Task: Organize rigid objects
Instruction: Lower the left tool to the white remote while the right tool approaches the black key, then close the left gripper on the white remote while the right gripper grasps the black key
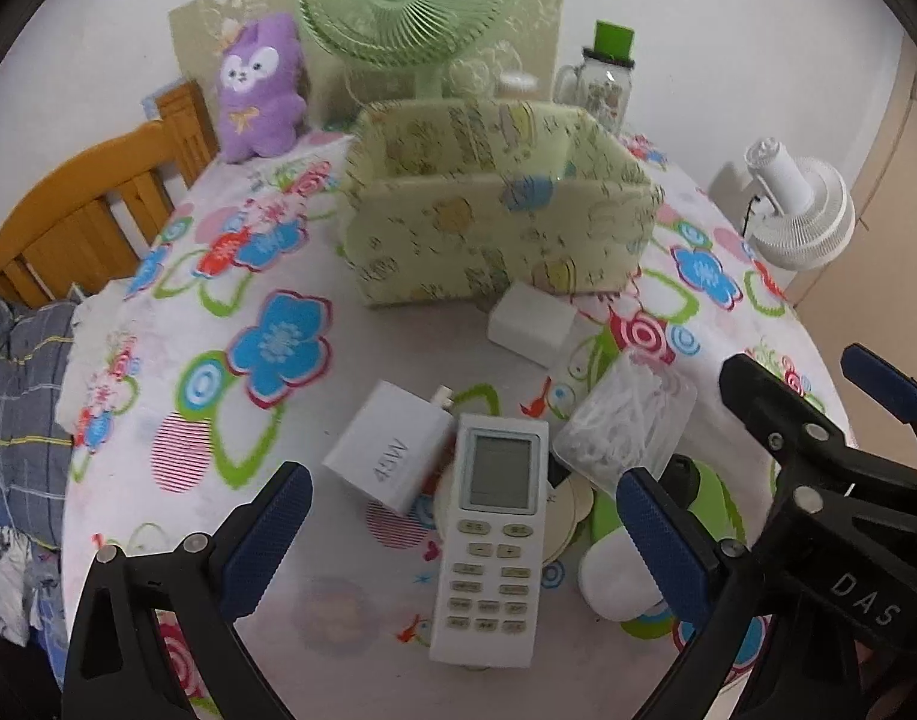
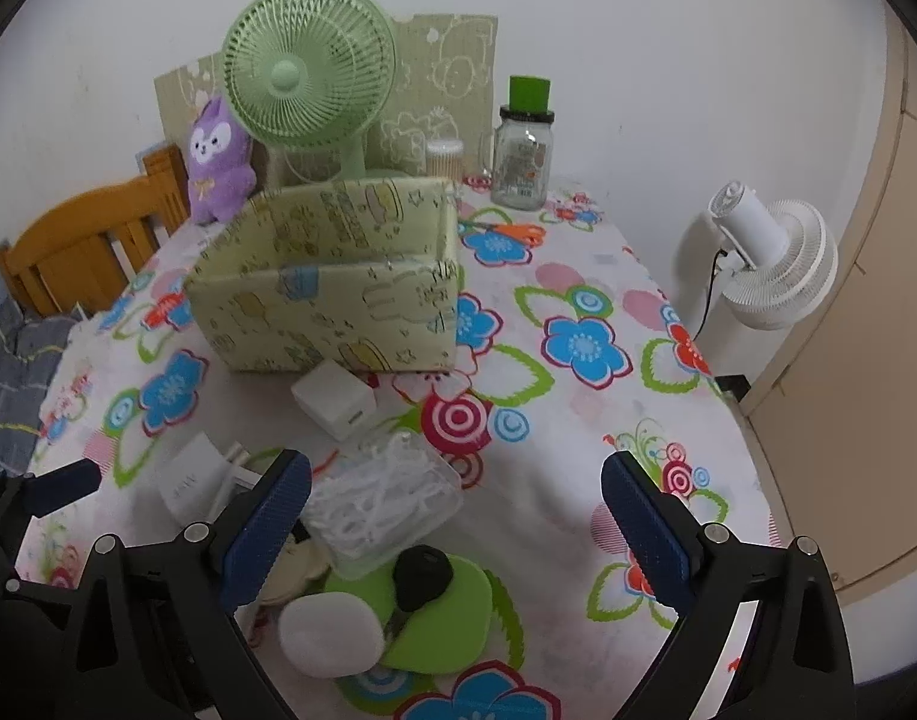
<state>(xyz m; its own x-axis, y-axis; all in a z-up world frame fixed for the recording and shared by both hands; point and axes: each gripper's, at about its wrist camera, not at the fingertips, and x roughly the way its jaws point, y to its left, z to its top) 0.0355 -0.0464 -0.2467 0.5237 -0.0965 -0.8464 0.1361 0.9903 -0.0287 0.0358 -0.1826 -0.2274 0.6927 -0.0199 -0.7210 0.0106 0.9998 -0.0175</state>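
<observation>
Hovering wide open and empty, left hand-held gripper (image 1: 461,540) over white remote (image 1: 493,534), right hand-held gripper (image 2: 455,525) over clear box (image 2: 386,498), patterned bin (image 2: 332,276) far on floral worktop (image 2: 578,420)

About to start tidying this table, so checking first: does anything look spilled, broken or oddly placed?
Nothing spilled or visibly broken. The small things lie jumbled in front of the storage box: a black key rests on a green lid, and the clear box of white picks sits tilted against the pile.
</observation>
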